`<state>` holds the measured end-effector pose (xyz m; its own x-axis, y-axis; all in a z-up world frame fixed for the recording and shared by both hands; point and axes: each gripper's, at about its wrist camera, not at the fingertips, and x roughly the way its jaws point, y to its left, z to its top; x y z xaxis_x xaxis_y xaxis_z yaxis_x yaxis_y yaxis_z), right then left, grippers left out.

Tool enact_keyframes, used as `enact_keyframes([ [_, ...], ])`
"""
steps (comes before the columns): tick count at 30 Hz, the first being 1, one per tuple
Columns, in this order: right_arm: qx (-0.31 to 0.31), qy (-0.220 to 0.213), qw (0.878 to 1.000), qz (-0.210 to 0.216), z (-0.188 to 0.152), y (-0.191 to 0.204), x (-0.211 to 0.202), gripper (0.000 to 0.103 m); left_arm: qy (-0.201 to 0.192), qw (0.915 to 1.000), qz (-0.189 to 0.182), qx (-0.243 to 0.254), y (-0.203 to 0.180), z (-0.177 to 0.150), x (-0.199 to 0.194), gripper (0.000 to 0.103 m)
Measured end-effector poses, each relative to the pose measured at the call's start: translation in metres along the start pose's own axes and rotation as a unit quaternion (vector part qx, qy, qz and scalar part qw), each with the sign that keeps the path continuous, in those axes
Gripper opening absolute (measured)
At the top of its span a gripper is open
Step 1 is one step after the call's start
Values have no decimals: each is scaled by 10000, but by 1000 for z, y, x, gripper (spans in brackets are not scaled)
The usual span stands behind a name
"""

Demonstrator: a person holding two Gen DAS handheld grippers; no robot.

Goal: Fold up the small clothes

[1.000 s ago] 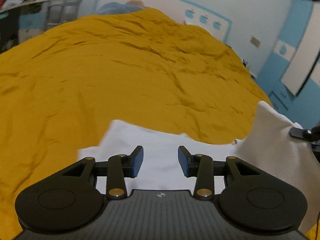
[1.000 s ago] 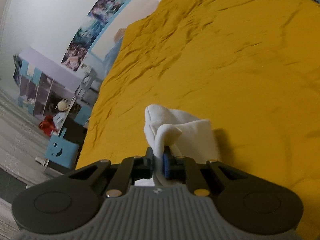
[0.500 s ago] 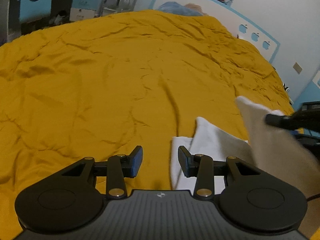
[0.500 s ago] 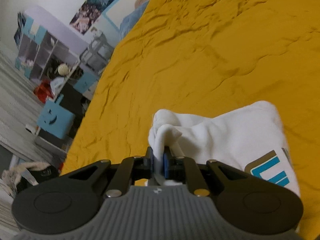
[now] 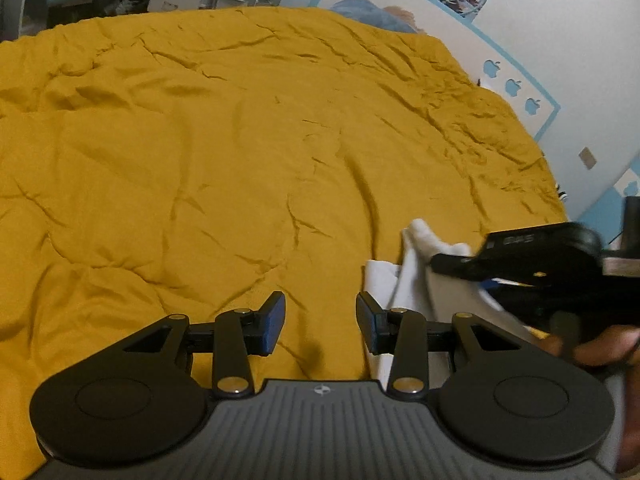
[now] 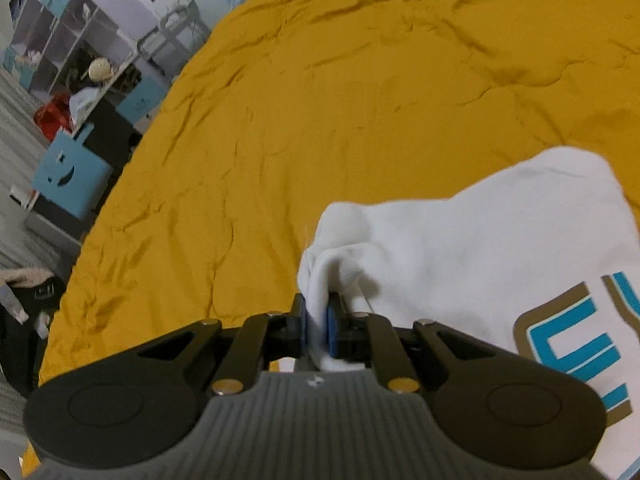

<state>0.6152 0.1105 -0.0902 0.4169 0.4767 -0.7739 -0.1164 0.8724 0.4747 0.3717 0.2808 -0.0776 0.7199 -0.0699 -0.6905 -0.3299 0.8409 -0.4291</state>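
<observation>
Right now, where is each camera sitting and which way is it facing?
Left wrist: on the left gripper, facing across the yellow bed; jaws open, empty; the person's right hand shows.
Right wrist: on the right gripper, facing along the bed toward shelves; jaws shut on the white shirt.
Shared: bed, shirt, right gripper.

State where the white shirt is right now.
In the right wrist view the shirt lies lower right on the yellow bedspread, one bunched edge clamped in the right gripper. The open left gripper hovers left of it.
</observation>
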Motion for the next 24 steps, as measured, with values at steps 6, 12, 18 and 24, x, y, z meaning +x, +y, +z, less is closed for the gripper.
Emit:
enact_keyframes([
  [6,-78,173,9992,342,-1,5,-10,20,-32,10000,-94,13,-5,-3,-20,47],
  [12,-580,64,9937,962,-17,28,-74,21,-19,9970,-663,-402,-3,-8,-59,46],
  [18,-629,-248,9885,1356,-41,1,-146,21,96,9910,-1187,-613,-5,-22,-84,48],
  [24,-788,-430,9893,1151,-82,-48,-192,22,403,9887,-1195,-814,2,-53,-81,51],
])
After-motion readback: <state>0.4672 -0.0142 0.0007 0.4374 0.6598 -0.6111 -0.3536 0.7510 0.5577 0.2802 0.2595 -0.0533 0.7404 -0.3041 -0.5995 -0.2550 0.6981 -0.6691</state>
